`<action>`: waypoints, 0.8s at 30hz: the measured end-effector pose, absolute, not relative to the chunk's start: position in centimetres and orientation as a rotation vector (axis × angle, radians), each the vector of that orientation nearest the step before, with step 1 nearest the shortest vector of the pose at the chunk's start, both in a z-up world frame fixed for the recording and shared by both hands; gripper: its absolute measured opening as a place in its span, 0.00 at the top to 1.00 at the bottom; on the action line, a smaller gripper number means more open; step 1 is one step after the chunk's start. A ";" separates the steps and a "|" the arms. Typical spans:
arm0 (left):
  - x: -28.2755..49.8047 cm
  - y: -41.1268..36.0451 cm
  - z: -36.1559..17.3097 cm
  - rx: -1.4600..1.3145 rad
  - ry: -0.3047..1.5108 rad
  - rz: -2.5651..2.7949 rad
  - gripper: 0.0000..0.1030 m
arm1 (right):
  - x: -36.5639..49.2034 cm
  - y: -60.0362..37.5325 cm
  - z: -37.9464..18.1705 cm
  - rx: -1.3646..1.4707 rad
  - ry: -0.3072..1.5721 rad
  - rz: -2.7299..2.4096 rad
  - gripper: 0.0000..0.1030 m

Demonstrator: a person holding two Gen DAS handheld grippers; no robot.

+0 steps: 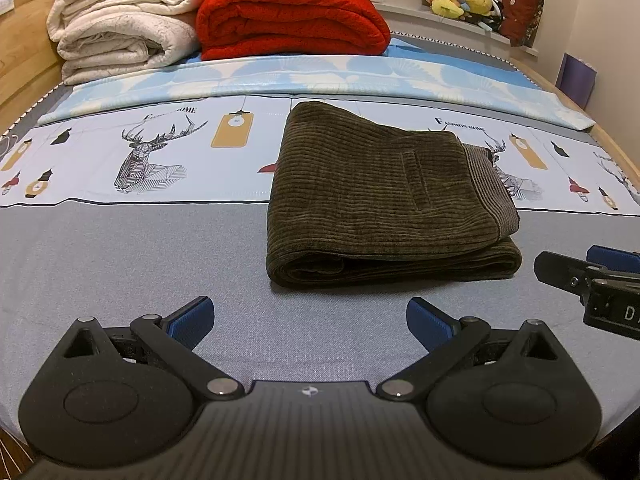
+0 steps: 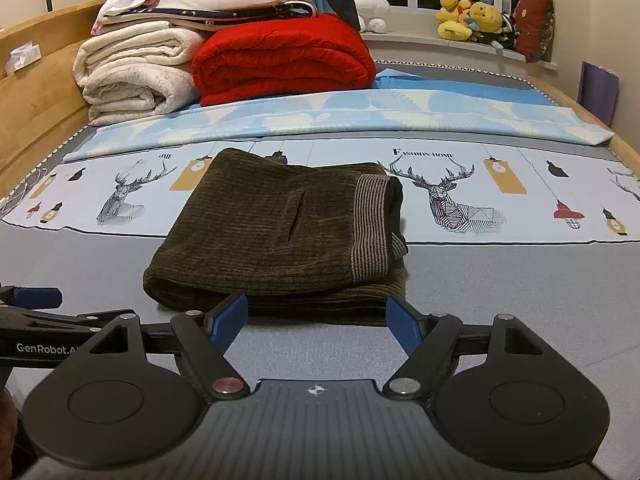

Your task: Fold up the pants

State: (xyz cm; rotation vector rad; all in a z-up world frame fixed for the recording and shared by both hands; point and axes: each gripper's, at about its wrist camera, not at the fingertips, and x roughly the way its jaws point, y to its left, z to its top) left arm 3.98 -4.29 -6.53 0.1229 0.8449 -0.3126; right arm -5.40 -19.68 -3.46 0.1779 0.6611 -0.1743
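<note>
Dark olive corduroy pants (image 1: 380, 200) lie folded in a compact stack on the bed, with a striped waistband (image 2: 370, 224) at their right side. My left gripper (image 1: 310, 316) hovers open just short of the stack's near left corner, nothing between its blue pads. My right gripper (image 2: 316, 316) stands open at the stack's near edge (image 2: 280, 300), its pads apart from the cloth. The right gripper also shows at the right border of the left wrist view (image 1: 592, 272), and the left gripper's tip shows at the left border of the right wrist view (image 2: 36, 298).
Grey bedsheet (image 1: 120, 264) lies under both grippers, with a deer-print strip (image 1: 152, 156) and a blue patterned quilt (image 1: 320, 76) beyond. Folded cream blankets (image 1: 120, 28) and a red blanket (image 1: 292, 20) are stacked at the back. Plush toys (image 2: 468, 16) sit on the sill. A wooden bed frame (image 2: 36, 92) runs along the left.
</note>
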 end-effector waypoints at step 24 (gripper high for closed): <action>3.8 -4.4 -6.4 0.125 0.842 -0.320 0.01 | -5.5 -19.5 -3.4 0.174 0.662 -0.173 0.23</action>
